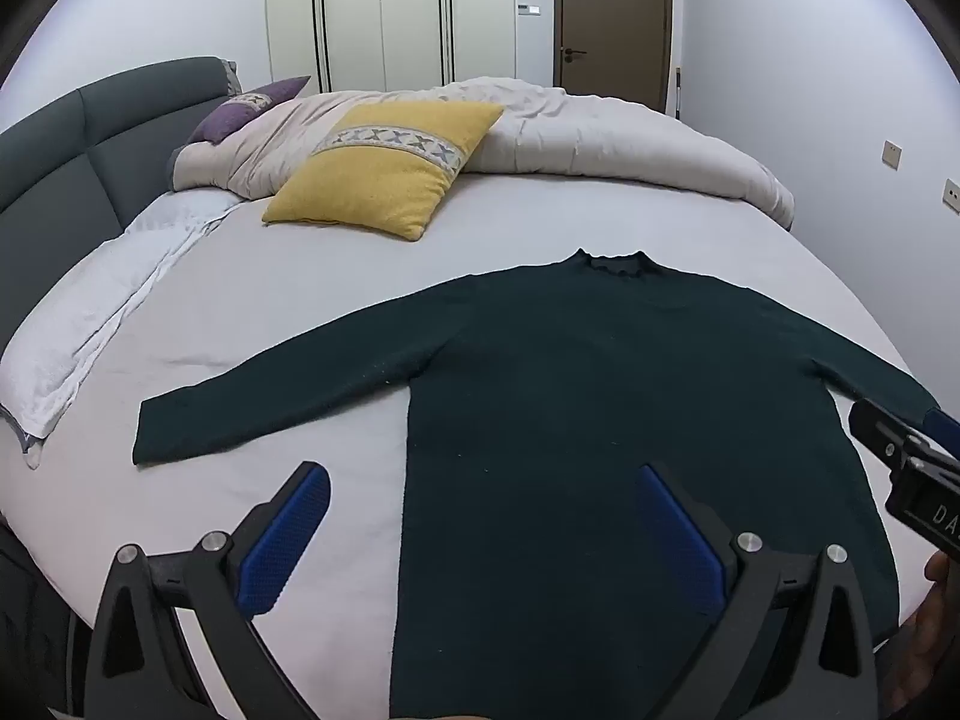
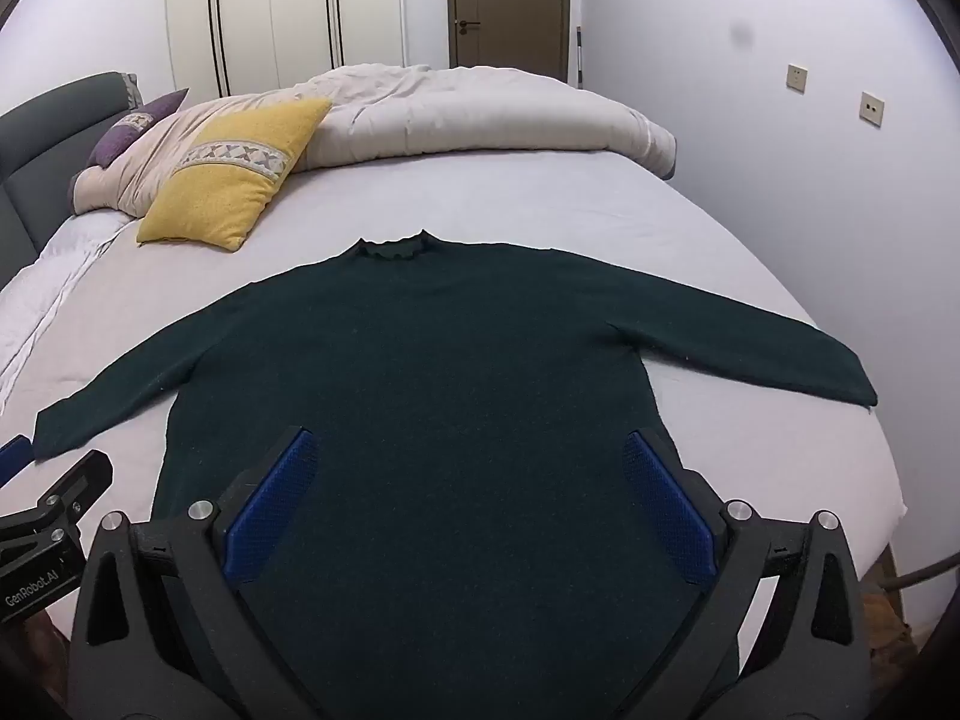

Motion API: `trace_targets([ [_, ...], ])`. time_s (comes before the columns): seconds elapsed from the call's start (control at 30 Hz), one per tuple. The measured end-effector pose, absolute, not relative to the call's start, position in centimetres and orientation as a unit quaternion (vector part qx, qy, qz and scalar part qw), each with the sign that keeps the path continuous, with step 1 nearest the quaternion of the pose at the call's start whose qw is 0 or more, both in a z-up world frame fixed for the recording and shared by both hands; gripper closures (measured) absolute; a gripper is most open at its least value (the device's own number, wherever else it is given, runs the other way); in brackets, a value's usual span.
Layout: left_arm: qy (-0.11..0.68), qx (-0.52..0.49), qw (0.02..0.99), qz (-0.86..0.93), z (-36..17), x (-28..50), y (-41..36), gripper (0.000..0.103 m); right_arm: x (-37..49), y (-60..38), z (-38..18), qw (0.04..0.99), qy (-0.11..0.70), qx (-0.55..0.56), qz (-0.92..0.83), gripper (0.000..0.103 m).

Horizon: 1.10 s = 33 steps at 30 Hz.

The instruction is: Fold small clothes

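Note:
A dark green long-sleeved sweater (image 1: 600, 396) lies flat on the bed, collar away from me and both sleeves spread out; it also fills the right wrist view (image 2: 456, 372). My left gripper (image 1: 480, 480) is open and empty above the sweater's lower left edge, one blue pad over the sheet, the other over the cloth. My right gripper (image 2: 468, 450) is open and empty above the sweater's lower body. The right gripper's body shows at the right edge of the left wrist view (image 1: 900, 456); the left gripper's body shows at the lower left of the right wrist view (image 2: 48, 516).
The bed has a pale grey sheet (image 1: 288, 312). A yellow cushion (image 1: 384, 168), a purple cushion (image 1: 246, 111) and a bunched duvet (image 1: 600, 132) lie at the far side. A grey headboard (image 1: 54, 162) is left. A white towel (image 1: 96, 312) lies at the left. Wardrobe and door stand behind.

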<state>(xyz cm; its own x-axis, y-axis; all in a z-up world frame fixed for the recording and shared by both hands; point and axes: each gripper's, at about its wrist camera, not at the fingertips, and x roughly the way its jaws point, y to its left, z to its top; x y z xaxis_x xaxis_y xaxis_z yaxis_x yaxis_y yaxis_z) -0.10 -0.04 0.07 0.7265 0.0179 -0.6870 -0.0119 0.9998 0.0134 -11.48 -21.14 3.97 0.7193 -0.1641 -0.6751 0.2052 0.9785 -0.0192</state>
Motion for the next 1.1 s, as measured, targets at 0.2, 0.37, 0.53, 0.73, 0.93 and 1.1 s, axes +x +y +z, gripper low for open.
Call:
trace_targets([
  [0.2, 0.373, 0.002, 0.928, 0.009, 0.2, 0.1, 0.2, 0.000, -11.6, -20.9, 4.1, 0.926, 0.364, 0.021, -0.099, 0.000],
  [0.37, 0.372, 0.002, 0.928, 0.008, 0.5, 0.0, 0.5, 0.000, -11.7, -20.3, 4.0, 0.927, 0.361, 0.018, -0.098, 0.000],
  [0.53, 0.373, 0.001, 0.928, 0.006, 0.7, 0.1, 0.7, 0.000, -11.8, -20.4, 3.8, 0.927, 0.361, 0.019, -0.099, 0.000],
  [0.73, 0.373, 0.001, 0.928, 0.007, 0.4, 0.1, 0.5, 0.000, -11.4, -20.3, 3.6, 0.927, 0.361, 0.014, -0.098, 0.000],
  [0.93, 0.374, 0.001, 0.928, 0.007, 0.4, -0.2, 0.8, 0.000, -11.6, -20.1, 3.7, 0.928, 0.361, 0.012, -0.097, 0.000],
  [1.1, 0.374, 0.001, 0.927, 0.007, 0.4, -0.2, 0.8, 0.000, -11.7, -20.1, 3.7, 0.928, 0.360, 0.012, -0.097, 0.000],
])
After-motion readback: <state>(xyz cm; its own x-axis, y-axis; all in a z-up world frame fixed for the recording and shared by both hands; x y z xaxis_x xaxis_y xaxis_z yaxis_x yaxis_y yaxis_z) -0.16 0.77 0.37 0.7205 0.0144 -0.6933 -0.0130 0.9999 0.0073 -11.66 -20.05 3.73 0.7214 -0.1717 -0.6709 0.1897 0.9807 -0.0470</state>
